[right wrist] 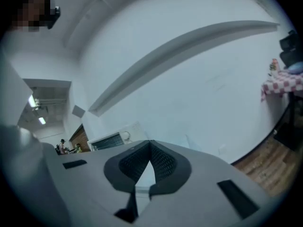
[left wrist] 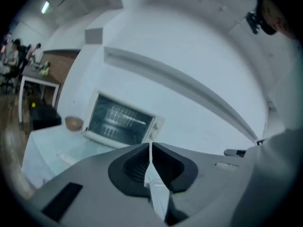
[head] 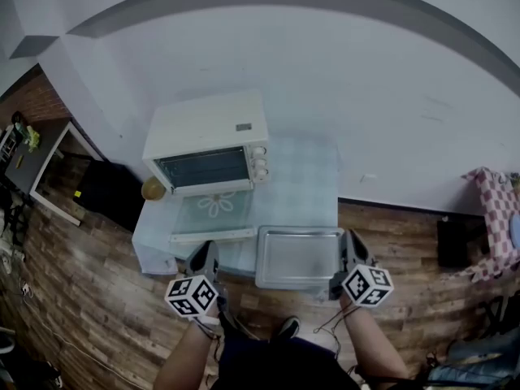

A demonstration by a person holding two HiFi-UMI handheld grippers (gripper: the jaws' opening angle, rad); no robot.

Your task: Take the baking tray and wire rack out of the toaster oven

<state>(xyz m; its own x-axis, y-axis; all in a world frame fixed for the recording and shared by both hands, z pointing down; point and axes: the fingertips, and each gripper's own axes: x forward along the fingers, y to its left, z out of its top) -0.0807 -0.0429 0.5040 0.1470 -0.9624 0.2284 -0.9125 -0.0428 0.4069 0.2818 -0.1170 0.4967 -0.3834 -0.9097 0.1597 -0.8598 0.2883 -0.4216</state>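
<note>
A cream toaster oven (head: 207, 139) stands at the back of a pale blue table (head: 313, 187). Its glass door (head: 214, 210) lies open and flat in front of it. Bright bars of a wire rack (left wrist: 118, 118) show inside the dark cavity. A metal baking tray (head: 299, 256) rests on the table's front right corner. My left gripper (head: 208, 252) is held up near the table's front edge, left of the tray, shut and empty (left wrist: 150, 148). The right gripper (head: 353, 244) is by the tray's right side, its jaws also shut on nothing (right wrist: 150, 144).
A brown bowl (head: 153, 188) sits left of the oven. A black box (head: 110, 192) stands on the wood floor beside the table, with a desk (head: 45, 157) further left. A red checked cloth (head: 496, 210) is at the far right. A white wall rises behind.
</note>
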